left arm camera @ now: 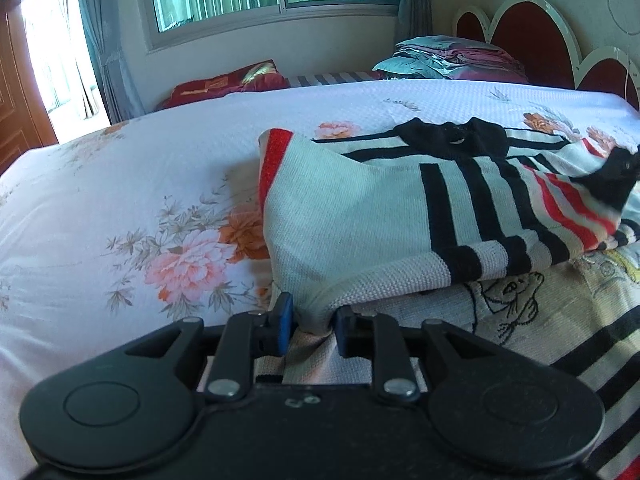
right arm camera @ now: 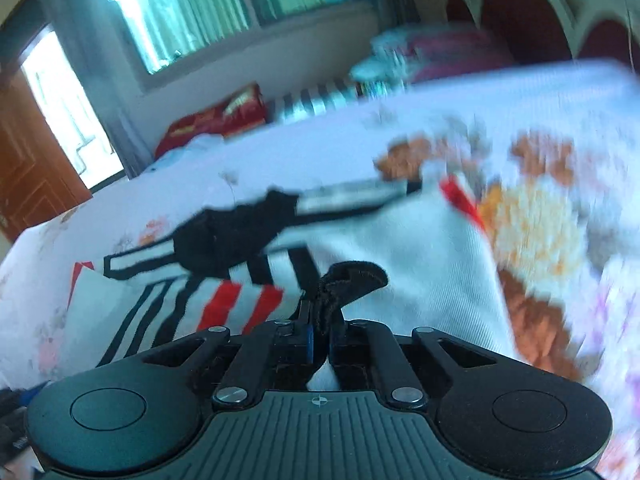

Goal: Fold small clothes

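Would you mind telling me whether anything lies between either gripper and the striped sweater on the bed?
Nothing visible does. The left gripper is already shut on a pale fold of the striped sweater, and the right gripper is shut on its black trim. Only the sweater's own cloth sits between the fingers, above the floral bedsheet.

The left gripper (left arm camera: pixel 311 326) has its jaws pinched on a fold of the white sweater (left arm camera: pixel 360 216). The sweater has black and red stripes and a black collar. It lies on the bed (left arm camera: pixel 120 200), which has a white sheet with pink and orange flowers. Folded blankets (left arm camera: pixel 452 60) sit at the far side, near the red headboard (left arm camera: pixel 528 36).
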Demonstrator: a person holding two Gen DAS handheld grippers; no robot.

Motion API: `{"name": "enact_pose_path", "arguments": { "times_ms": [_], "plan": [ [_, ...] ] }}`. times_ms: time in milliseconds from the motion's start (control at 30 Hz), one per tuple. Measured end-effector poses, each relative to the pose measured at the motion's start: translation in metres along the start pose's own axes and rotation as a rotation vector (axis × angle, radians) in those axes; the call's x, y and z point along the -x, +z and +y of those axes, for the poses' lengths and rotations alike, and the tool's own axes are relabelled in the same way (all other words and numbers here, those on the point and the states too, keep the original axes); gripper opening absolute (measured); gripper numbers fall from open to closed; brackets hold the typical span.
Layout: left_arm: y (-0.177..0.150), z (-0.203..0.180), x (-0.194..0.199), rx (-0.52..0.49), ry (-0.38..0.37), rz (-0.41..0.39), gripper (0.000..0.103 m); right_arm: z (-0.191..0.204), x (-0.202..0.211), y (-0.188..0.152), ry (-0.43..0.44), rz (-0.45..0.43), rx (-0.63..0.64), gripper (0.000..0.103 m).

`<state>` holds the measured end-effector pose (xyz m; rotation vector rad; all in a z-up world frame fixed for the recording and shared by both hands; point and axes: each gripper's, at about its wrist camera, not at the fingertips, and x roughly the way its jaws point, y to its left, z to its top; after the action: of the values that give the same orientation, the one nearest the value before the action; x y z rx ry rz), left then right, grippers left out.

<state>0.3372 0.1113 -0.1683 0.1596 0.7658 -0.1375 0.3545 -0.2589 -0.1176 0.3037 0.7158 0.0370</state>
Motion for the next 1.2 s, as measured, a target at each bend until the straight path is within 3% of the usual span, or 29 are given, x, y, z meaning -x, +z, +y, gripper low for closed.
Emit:
{"name": "enact_pose_path", "arguments": {
  "times_ms": [67, 233, 300, 400, 433, 467, 533, 600, 700, 733, 767, 800, 833, 933, 1067, 1200],
  "plan": [
    [0.001, 0.004, 0.005, 0.009, -0.031, 0.016, 0.024, -0.001, 0.006, 0.002, -0.021, -0.04, 0.027, 0.006],
    [0.002, 0.019, 0.021, 0.084, -0.132, 0.089, 0.028, -0.014, -0.013, -0.006, -0.023, 0.079, -0.006, 0.006],
    [0.006, 0.027, 0.028, 0.141, -0.148, 0.089, 0.03, -0.022, -0.012, -0.006, -0.005, 0.082, -0.058, 0.006],
    [0.018, 0.037, 0.032, 0.212, -0.149, 0.058, 0.046, -0.028, -0.009, -0.005, 0.012, 0.081, -0.094, 0.008],
    [0.024, 0.039, 0.028, 0.223, -0.139, 0.047, 0.058, -0.029, -0.009, -0.004, 0.014, 0.087, -0.098, 0.013],
    [0.03, 0.04, 0.024, 0.23, -0.125, 0.035, 0.063, -0.029, -0.01, -0.004, 0.012, 0.093, -0.1, 0.018],
    [0.044, 0.041, 0.009, 0.231, -0.113, 0.027, 0.063, -0.03, -0.012, -0.003, 0.012, 0.1, -0.105, 0.048],
    [0.056, 0.045, -0.011, 0.249, -0.101, 0.025, 0.063, -0.029, -0.013, -0.002, 0.014, 0.097, -0.11, 0.05],
    [0.071, 0.051, -0.04, 0.28, -0.103, 0.027, 0.059, -0.028, -0.016, -0.001, 0.012, 0.105, -0.112, 0.049],
    [0.074, 0.051, -0.049, 0.279, -0.102, 0.03, 0.057, -0.028, -0.017, 0.0, 0.012, 0.105, -0.114, 0.044],
    [0.077, 0.052, -0.058, 0.277, -0.102, 0.034, 0.054, -0.027, -0.017, 0.0, 0.015, 0.105, -0.115, 0.038],
    [0.08, 0.053, -0.066, 0.282, -0.102, 0.034, 0.053, -0.027, -0.019, 0.001, 0.02, 0.107, -0.118, 0.021],
    [0.082, 0.055, -0.071, 0.29, -0.106, 0.031, 0.052, -0.027, -0.019, 0.001, 0.023, 0.106, -0.12, 0.012],
    [0.086, 0.063, -0.089, 0.356, -0.146, 0.037, 0.048, -0.025, -0.022, 0.001, 0.018, 0.102, -0.1, 0.01],
    [0.085, 0.068, -0.103, 0.402, -0.162, 0.023, 0.017, -0.015, -0.017, 0.003, 0.013, 0.044, -0.034, 0.008],
    [0.083, 0.07, -0.107, 0.422, -0.113, -0.014, 0.012, -0.002, -0.006, 0.009, -0.005, -0.058, 0.062, 0.008]
  ]
}}
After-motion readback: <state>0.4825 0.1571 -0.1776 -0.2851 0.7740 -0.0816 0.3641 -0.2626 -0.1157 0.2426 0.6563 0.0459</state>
